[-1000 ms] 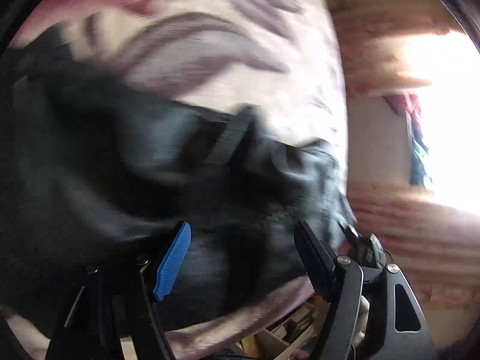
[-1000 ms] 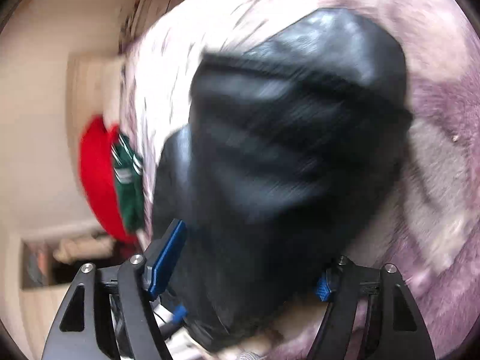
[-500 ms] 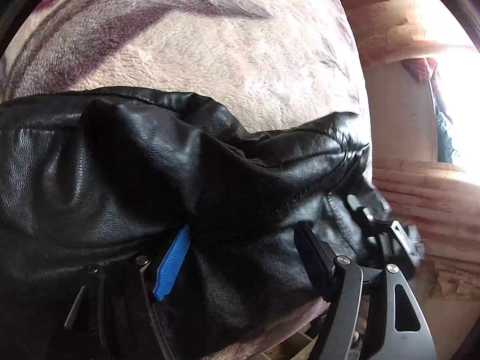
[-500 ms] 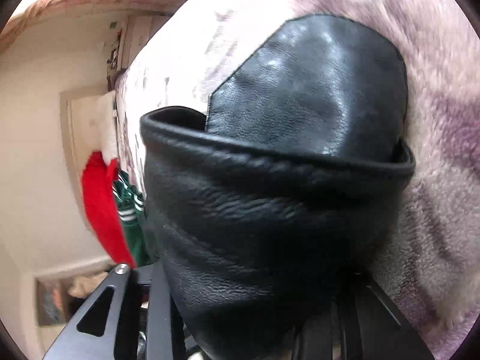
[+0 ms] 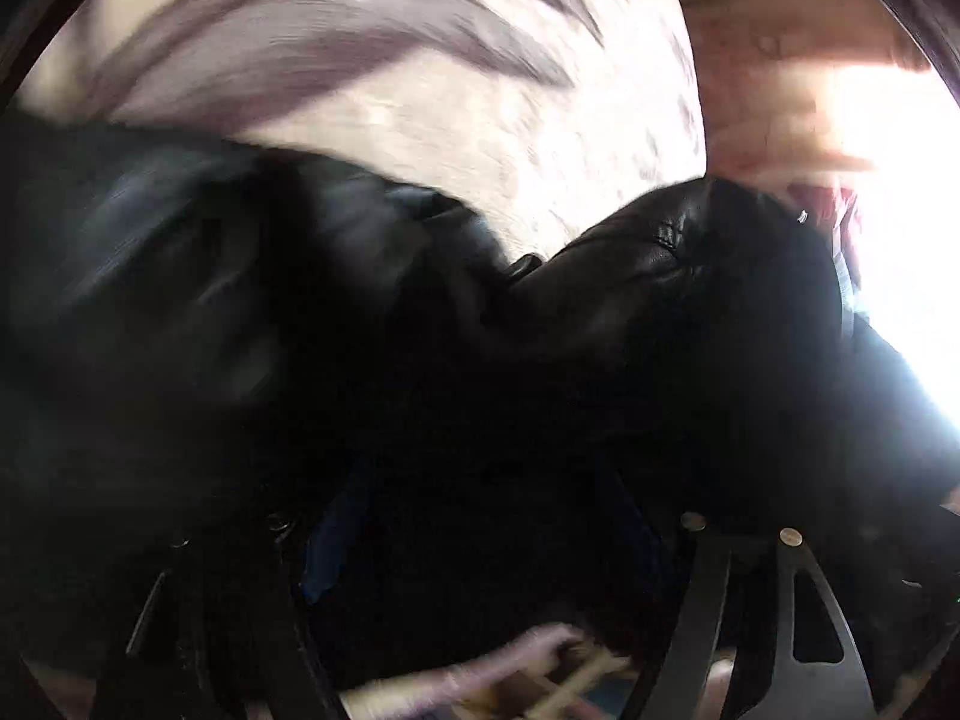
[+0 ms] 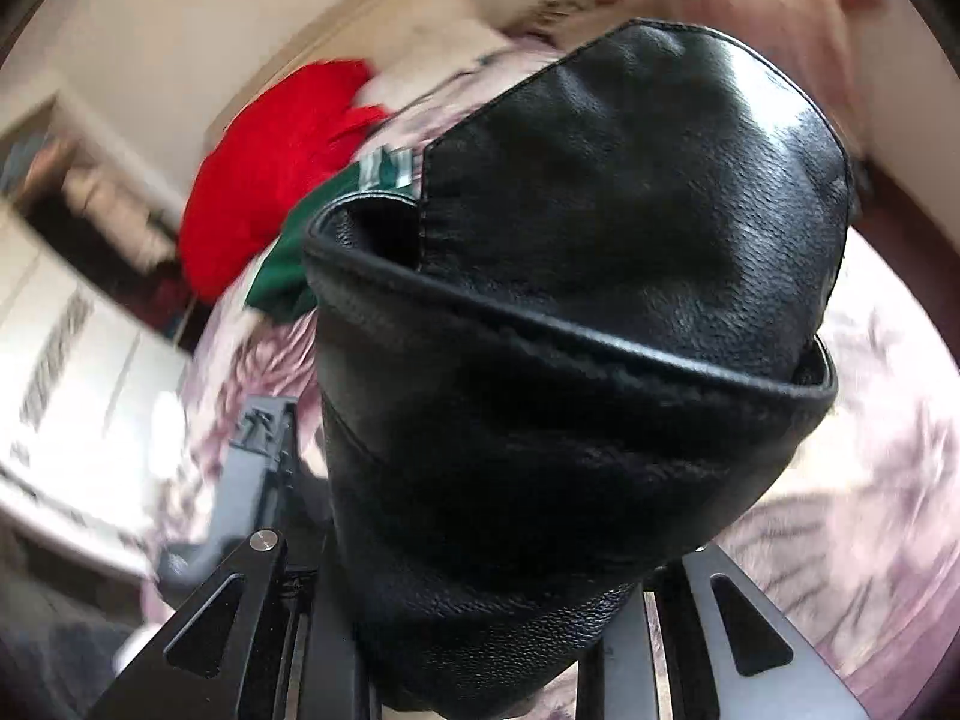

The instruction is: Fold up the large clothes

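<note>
A black leather jacket (image 5: 660, 312) fills the lower part of the left wrist view, bunched over my left gripper (image 5: 480, 528); its blue pad (image 5: 327, 546) shows dimly and leather lies between the jaws, which stand apart. In the right wrist view a thick fold of the same jacket (image 6: 600, 300) is lifted and covers my right gripper (image 6: 480, 630). The right jaws look pressed on the leather, but their tips are hidden.
The jacket is over a fleece blanket (image 5: 390, 90) with purple leaf pattern, which also shows in the right wrist view (image 6: 870, 480). A red garment (image 6: 270, 168) and a green one (image 6: 288, 276) lie behind. A bright window (image 5: 900, 210) is at right.
Both grippers have lifted and swung with the jacket. The right view now looks more level across the bed. The leather has risen over the left fingers and hides them more.
</note>
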